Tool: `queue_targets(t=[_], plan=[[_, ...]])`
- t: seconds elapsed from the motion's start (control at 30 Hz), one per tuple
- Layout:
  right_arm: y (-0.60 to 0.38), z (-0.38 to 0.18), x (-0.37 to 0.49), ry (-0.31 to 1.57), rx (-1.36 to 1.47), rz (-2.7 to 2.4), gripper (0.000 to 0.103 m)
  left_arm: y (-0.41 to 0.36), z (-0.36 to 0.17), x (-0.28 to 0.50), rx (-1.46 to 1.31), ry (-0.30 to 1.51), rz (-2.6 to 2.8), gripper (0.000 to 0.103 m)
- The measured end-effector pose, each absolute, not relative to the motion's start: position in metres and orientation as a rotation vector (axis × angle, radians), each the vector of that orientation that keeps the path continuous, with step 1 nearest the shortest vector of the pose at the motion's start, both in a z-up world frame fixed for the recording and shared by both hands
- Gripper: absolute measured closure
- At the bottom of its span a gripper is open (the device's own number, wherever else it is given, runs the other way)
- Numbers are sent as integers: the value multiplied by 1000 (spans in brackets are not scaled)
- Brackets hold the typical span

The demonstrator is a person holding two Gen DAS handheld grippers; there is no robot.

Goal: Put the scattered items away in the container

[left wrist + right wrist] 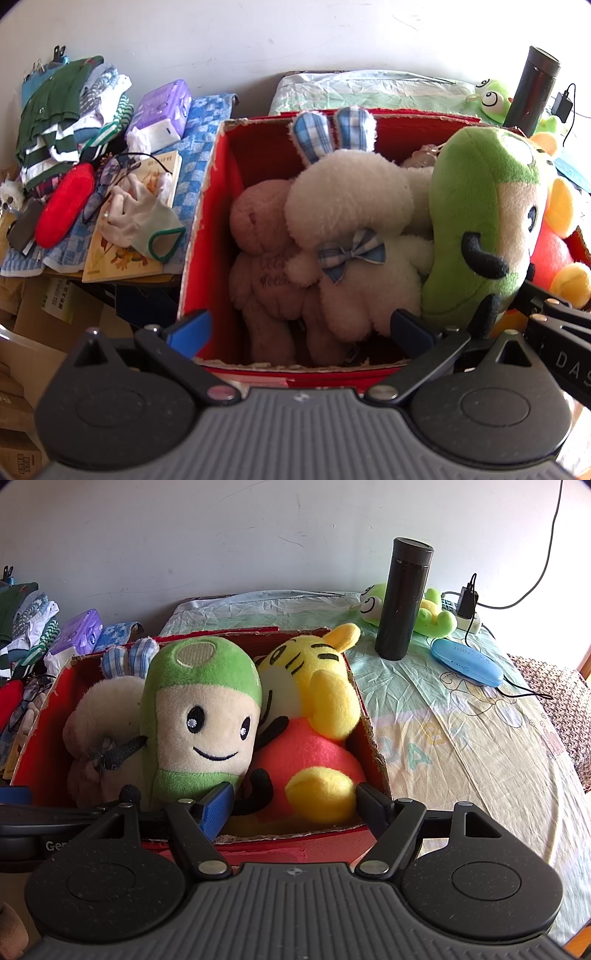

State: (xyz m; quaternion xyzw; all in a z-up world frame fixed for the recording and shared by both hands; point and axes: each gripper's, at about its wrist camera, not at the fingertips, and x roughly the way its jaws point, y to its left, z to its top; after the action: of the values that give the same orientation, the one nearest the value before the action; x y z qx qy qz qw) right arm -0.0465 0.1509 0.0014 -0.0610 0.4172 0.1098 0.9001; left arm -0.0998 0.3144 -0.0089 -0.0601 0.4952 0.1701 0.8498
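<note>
Plush toys already fill the red cardboard box (373,746), which sits on the bed beside a patterned sheet (461,738): a pink bear (258,251) lies at the left wall, a white rabbit (354,236) with blue checked ears leans over it, a green plush (199,716) stands upright in the middle, and a yellow tiger (317,716) in a red shirt is pressed against the right wall. Both tools hang over the near rim with nothing held; the left gripper (306,328) has its jaws spread wide above the bear and rabbit, and the right gripper (295,801) is likewise spread, its fingers on either side of the tiger's foot. My reading is that 4 toys are stowed and the step in hand is a release, or a settling of the pile. What looks left outside is the green frog plush (428,609), lying well apart on the sheet behind a black flask (402,598) and near a blue case (467,662). Reaching it calls for passing the flask without tipping it, and the box has little spare room
</note>
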Motion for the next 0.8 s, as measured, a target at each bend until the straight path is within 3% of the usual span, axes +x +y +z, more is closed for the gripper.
queue_targets(t=[0.8], plan=[[150,6,-40,908,-109,222,28,314,-12,-97,-122,1034,314,1]])
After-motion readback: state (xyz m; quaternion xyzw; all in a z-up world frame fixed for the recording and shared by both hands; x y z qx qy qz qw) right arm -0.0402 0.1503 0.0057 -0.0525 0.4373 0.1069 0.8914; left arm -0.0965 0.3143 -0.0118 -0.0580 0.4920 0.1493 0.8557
